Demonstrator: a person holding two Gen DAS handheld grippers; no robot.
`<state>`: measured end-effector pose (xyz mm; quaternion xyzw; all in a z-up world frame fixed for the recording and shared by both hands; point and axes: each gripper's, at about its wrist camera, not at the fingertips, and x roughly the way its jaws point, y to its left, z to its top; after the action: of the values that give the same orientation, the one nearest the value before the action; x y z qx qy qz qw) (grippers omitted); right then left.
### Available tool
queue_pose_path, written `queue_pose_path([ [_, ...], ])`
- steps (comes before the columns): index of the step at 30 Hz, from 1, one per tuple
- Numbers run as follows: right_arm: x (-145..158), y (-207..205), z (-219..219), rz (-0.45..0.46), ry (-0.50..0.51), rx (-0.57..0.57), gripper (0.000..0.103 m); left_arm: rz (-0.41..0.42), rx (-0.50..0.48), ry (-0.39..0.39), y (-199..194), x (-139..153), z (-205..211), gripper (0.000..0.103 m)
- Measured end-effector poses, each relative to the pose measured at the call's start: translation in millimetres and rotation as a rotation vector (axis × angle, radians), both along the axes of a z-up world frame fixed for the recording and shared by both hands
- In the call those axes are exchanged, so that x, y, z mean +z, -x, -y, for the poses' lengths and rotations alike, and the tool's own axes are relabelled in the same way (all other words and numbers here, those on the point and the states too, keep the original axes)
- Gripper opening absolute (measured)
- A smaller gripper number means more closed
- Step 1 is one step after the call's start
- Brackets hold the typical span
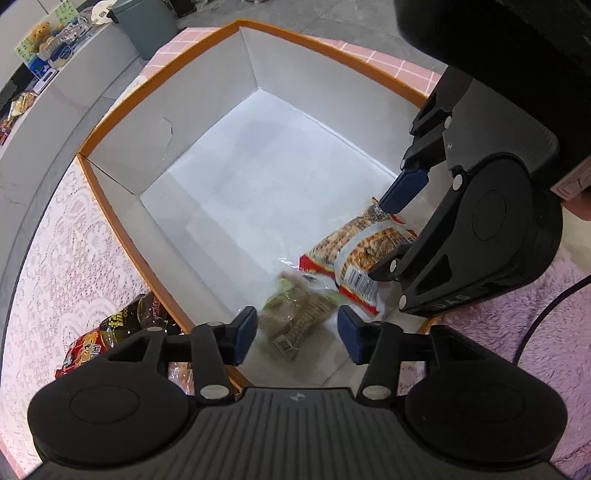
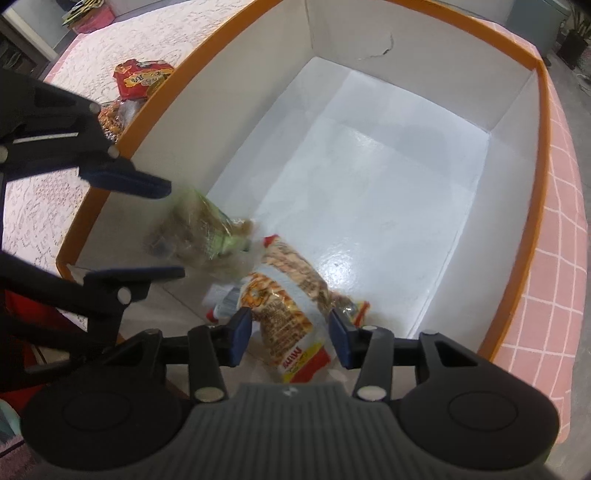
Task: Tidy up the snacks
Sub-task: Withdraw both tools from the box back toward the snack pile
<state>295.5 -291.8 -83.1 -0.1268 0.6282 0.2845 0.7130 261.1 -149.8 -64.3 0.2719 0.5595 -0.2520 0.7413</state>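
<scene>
Pointing down into a big box, the left gripper has its two blue pads spread apart. A blurry clear bag of brown snacks with a green label sits between the pads, low in the box, and the pads do not seem to press on it.

Next to it, the right gripper also points down into the box. Its blue pads are apart too, one on each side of a clear bag of brown crackers with red and yellow print. That bag lies flat on the box floor, and the pads do not squeeze it. The two bags lie just beside each other in the near corner of the box, with their edges touching or almost touching. The green-label bag is too blurry to tell if it rests on the floor or is a little above it.

The big cardboard box with white inside walls and an orange rim is wide and deep, and most of its shiny white floor is bare. One white wall has a small crack in it.

Outside the box, just by its orange wall, lie a red snack packet with yellow writing and a dark shiny snack packet. They rest on a white lace tablecloth. Under the far side of the box you can see a pink cloth with white squares. Near the right gripper there is a fluffy purple rug.

Far away, by a grey wall, stands a grey bin.
</scene>
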Motion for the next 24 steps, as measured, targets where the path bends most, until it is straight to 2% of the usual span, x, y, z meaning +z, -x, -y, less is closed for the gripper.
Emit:
queue_pose_path([
  [4,7.2,3.8,-0.2,0.02,0.002,-0.012,0.055,0.039,0.011,0.017,5.2,11.3,-4.8,0.064],
  [11,24.0,12.5,5.6,0.076,-0.04,-0.077,0.057,0.115,0.047,0.096,23.0,41.4,-25.4,0.064],
  [15,36.4,23.2,9.8,0.127,-0.07,-0.128,0.058,0.188,0.095,0.144,35.5,56.2,-46.6,0.064],
  [18,47.3,36.9,9.2,0.205,-0.075,-0.165,0.062,0.266,0.138,0.187,48.2,68.6,-66.5,0.064],
  [24,70.6,71.8,-4.6,0.386,-0.138,-0.228,0.062,0.42,0.268,0.253,73.5,85.3,-110.2,0.064],
])
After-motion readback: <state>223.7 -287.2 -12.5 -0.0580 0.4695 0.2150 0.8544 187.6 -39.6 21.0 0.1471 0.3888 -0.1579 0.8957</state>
